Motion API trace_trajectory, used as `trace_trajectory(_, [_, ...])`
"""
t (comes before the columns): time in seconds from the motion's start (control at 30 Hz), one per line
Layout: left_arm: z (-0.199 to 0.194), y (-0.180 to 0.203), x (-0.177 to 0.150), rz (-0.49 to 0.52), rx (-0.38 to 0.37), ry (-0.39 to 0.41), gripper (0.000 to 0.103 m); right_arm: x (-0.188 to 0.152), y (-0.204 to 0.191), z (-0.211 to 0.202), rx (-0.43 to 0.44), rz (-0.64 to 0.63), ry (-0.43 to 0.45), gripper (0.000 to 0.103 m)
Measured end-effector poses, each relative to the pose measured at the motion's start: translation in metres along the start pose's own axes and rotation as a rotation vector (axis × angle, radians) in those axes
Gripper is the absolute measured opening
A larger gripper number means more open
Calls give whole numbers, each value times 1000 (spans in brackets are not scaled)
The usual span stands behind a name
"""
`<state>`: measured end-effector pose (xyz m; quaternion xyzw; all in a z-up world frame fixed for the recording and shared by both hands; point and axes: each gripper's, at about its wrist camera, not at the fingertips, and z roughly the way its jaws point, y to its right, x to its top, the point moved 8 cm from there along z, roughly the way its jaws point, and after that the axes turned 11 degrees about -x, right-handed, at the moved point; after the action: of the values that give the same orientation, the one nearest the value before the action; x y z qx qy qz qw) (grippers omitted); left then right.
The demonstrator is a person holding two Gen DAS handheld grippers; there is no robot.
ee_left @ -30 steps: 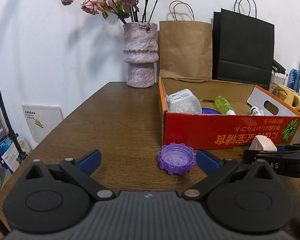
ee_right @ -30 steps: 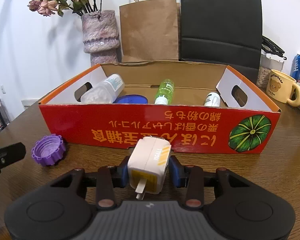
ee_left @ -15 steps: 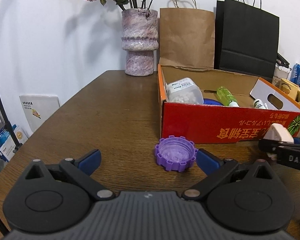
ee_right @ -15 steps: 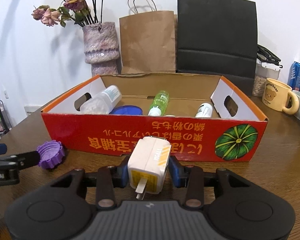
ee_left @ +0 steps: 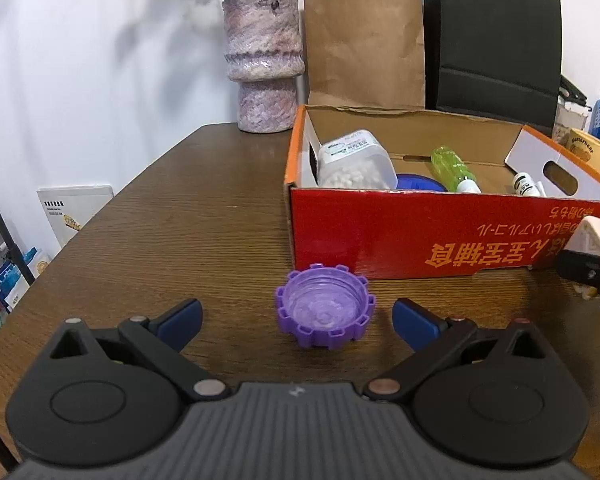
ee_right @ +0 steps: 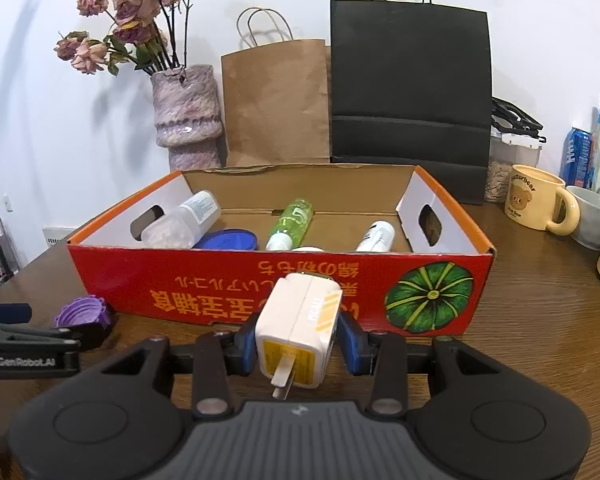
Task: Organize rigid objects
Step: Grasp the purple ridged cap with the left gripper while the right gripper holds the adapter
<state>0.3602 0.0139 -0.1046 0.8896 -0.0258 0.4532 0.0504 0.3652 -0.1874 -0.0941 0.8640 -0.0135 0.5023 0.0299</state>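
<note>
Ahead of both sets of jaws we see the worktop point(ee_left: 172, 232) carrying a red cardboard box point(ee_right: 236, 280), open at the top, with cut-out handle holes in its white end walls. Its near wall bears orange Japanese writing, upside down to us, and a green pumpkin picture at the right end. Inside lie a clear tub point(ee_left: 354, 160) of small white pieces with a printed label too small to read, a blue lid point(ee_right: 228, 239), a green bottle point(ee_right: 292, 222) with a white cap, and a small white bottle point(ee_right: 376, 236) with dark print we cannot read.

Behind the box stand a black paper bag point(ee_right: 410, 80), a brown paper bag point(ee_right: 276, 100) and a mottled purple vase point(ee_right: 188, 112) of dried roses. To the right of the box sits a cream mug point(ee_right: 534, 200) with a bear drawing and a word above it too small to read surely.

Our right gripper point(ee_right: 296, 344) pinches a white plug adapter point(ee_right: 300, 332) with a yellow label, just short of the box's near wall. Our left gripper point(ee_left: 296, 316) has its jaws spread, with a purple ridged cap point(ee_left: 325, 310) resting open side up on the worktop between them, untouched; "GenRobot.AI" is printed on its side.
</note>
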Motion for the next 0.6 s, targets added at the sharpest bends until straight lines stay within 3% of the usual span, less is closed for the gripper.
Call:
trace_trajectory(0.5, [19,8,3,-24,27,-44,103,2,7,-4,0,6,24,39])
trace_trajectory(0.53, [19,8,3,-23,27,-44,102,2,8,-5,0,7,25,39])
trace_trajectory(0.6, [19,9,3,-18,27,-43,89,2,8,-5,0,6,27,39])
